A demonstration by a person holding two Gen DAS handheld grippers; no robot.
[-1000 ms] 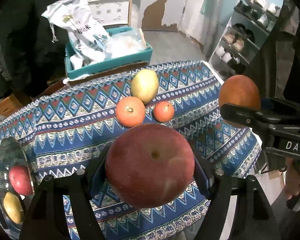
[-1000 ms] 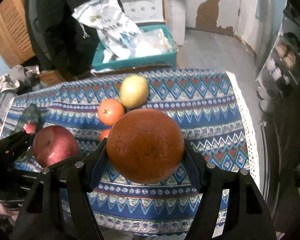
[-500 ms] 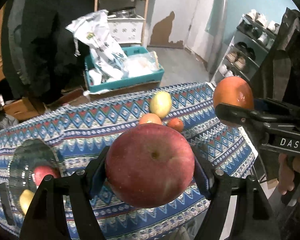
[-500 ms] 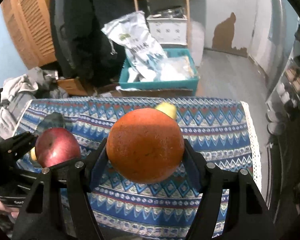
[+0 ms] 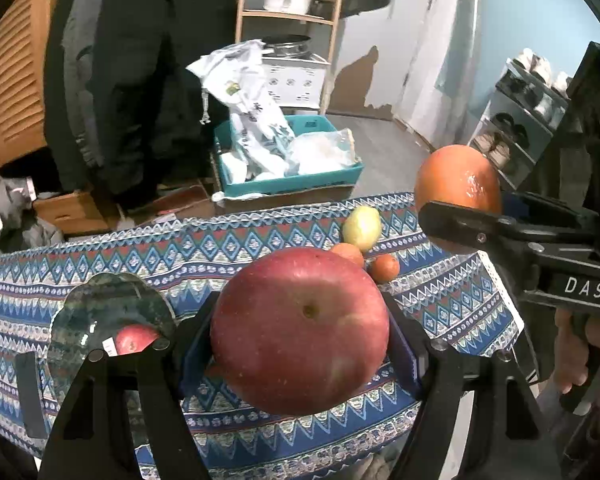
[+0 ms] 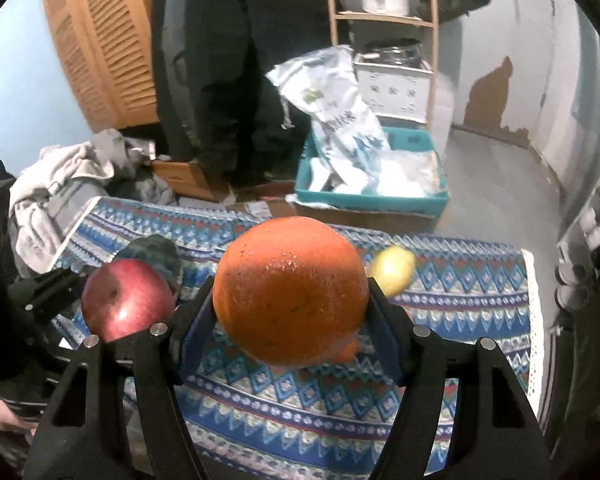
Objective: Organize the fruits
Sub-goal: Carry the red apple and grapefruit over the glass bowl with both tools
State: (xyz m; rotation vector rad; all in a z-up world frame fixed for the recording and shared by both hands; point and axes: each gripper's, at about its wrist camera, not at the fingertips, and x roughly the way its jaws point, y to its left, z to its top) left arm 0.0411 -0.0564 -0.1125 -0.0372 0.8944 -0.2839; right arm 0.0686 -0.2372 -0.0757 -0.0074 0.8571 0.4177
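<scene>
My left gripper (image 5: 300, 332) is shut on a big red apple (image 5: 300, 330), held above the patterned tablecloth (image 5: 220, 248). My right gripper (image 6: 290, 300) is shut on a large orange (image 6: 290, 292); it also shows in the left wrist view (image 5: 458, 178), at the right. A glass bowl (image 5: 112, 304) at the table's left holds another red apple (image 5: 134, 338). A yellow-green fruit (image 5: 362, 222), an orange (image 5: 350, 252) and a small orange (image 5: 385, 268) lie on the cloth at the back right.
Behind the table stand a teal crate (image 5: 288, 184) with white bags, cardboard boxes (image 5: 72, 212), a wooden shelf (image 5: 288, 16) and hanging dark coats (image 5: 140, 60). A shoe rack (image 5: 528, 108) is at the right. A pile of clothes (image 6: 60, 184) lies at the left.
Both grippers have risen and drawn back from the table with their fruits still held. The table and bowl look farther and lower, and more of the room shows.
</scene>
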